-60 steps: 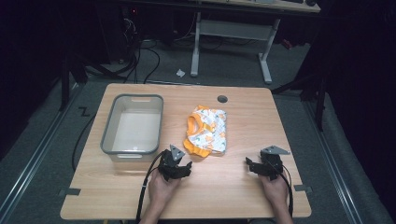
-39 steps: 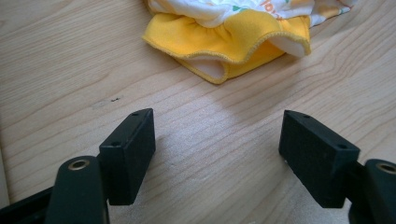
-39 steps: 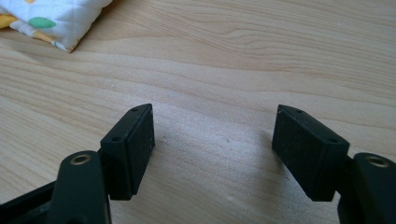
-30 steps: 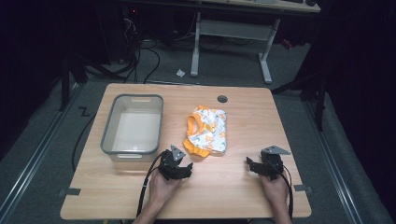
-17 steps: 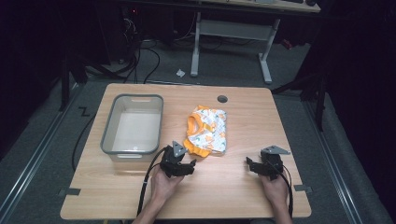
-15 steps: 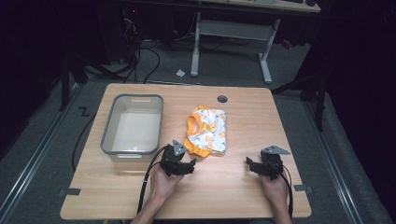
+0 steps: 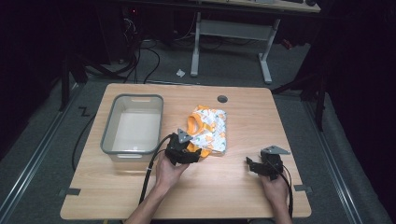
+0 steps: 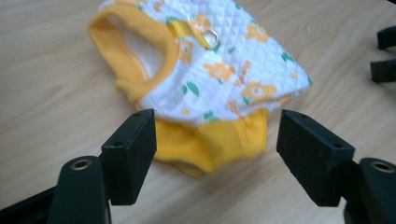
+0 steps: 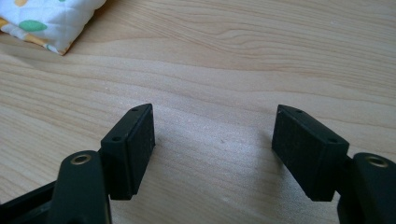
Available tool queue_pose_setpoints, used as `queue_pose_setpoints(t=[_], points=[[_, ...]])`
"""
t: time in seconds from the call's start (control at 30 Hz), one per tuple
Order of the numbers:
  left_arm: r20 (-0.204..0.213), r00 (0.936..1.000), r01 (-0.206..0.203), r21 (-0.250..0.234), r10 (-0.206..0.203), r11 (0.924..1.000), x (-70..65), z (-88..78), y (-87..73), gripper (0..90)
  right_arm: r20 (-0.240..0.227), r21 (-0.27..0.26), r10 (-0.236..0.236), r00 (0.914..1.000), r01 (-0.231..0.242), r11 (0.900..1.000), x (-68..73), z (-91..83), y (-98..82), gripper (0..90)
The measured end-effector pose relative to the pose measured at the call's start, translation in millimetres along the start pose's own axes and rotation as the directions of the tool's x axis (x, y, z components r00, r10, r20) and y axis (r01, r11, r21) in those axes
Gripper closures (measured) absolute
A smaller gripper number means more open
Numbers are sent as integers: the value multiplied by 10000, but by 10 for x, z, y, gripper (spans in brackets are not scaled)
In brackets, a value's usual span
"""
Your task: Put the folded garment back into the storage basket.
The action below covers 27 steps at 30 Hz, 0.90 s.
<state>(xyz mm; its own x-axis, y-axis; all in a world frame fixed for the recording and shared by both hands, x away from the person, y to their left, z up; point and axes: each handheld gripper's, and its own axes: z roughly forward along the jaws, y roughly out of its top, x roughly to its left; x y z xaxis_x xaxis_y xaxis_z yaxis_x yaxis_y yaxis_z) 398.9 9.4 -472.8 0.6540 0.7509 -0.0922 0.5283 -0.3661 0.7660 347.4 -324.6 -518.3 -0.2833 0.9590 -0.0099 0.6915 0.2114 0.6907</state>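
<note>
High view: the left gripper (image 7: 192, 153) now sits at the near edge of the small quilted pet vest (image 7: 208, 129), white w/ orange flowers and yellow trim, which lies on the counter (image 7: 116, 186) just right of the empty grey plastic bin (image 7: 132, 125). Compared w/ the picture from a second ago, the left hand (image 7: 169, 170) has gone forward and a bit up toward the garment; the vest, the bin and the right gripper (image 7: 254, 165) are where they were. In the left gripper view the jaws stand wide, one on each side of the yellow hem, w/o pressing it; they have just been closing a little, w/ nothing pinched between them yet. So I judge this as the approach for a first grasp on the vest hem, prob. to lift it, maybe toward the bin. In the right gripper view the jaws are also wide, over bare wood, w/ a corner of the vest at the top left, well apart. The right hand (image 7: 275, 189) rests at the near right of the counter.
</note>
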Motion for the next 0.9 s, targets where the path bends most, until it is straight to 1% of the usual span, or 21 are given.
queue_pose_setpoints(t=[0.03,0.07,0.13,0.2,0.33,0.37,0.43,0.47,0.5,0.53,0.57,0.63,0.7,0.73,0.8,0.9], points=[[11,9999,139,109,-140,9998,34,40,68,282,2,-2,-8,10000,8,10000,0,0,0,302],[11,9999,139,109,-140,9998,34,40,68,266,2,-2,-8,10000,8,10000,0,0,0,302],[3,9990,440,216,-440,9988,84,93,152,257,20,7,23,10000,-23,10000,1,0,1,301],[-92,9985,540,202,-539,9983,106,129,195,243,27,5,21,10000,-21,10000,0,1,1,301],[-145,9972,737,449,-731,9963,167,236,272,217,27,5,21,10000,-21,10000,0,1,1,301],[-93,9967,805,541,-801,9953,187,272,288,212,29,6,21,10000,-21,10000,0,1,1,301],[-102,9963,856,959,-850,9917,218,366,322,204,27,9,23,10000,-23,10000,0,0,0,300],[-102,9963,856,959,-850,9917,218,366,322,194,27,9,23,10000,-23,10000,0,0,0,300],[-154,9965,837,932,-826,9921,242,433,336,189,31,6,20,10000,-20,10000,-1,1,1,300],[-168,9955,942,1059,-930,9899,248,466,342,185,30,8,25,10000,-25,10000,-1,1,1,300],[-168,9955,942,1059,-930,9899,248,466,342,180,30,8,25,10000,-25,10000,-1,1,1,300],[-169,9945,1047,1238,-1034,9868,273,546,373,172,34,8,19,10000,-19,10000,-1,1,1,300],[-256,9936,1127,1196,-1104,9864,286,594,407,167,31,10,10,10000,-10,10000,-1,1,0,300],[-268,9925,1213,1241,-1189,9848,293,636,439,167,32,10,9,10000,-9,10000,-1,1,0,300],[-294,9926,1207,1278,-1179,9844,298,661,456,166,32,11,12,10000,-12,10000,-1,1,1,300],[-510,9907,1324,1459,-1262,9804,336,770,511,163,33,10,10,10000,-10,10000,-1,1,0,300]])
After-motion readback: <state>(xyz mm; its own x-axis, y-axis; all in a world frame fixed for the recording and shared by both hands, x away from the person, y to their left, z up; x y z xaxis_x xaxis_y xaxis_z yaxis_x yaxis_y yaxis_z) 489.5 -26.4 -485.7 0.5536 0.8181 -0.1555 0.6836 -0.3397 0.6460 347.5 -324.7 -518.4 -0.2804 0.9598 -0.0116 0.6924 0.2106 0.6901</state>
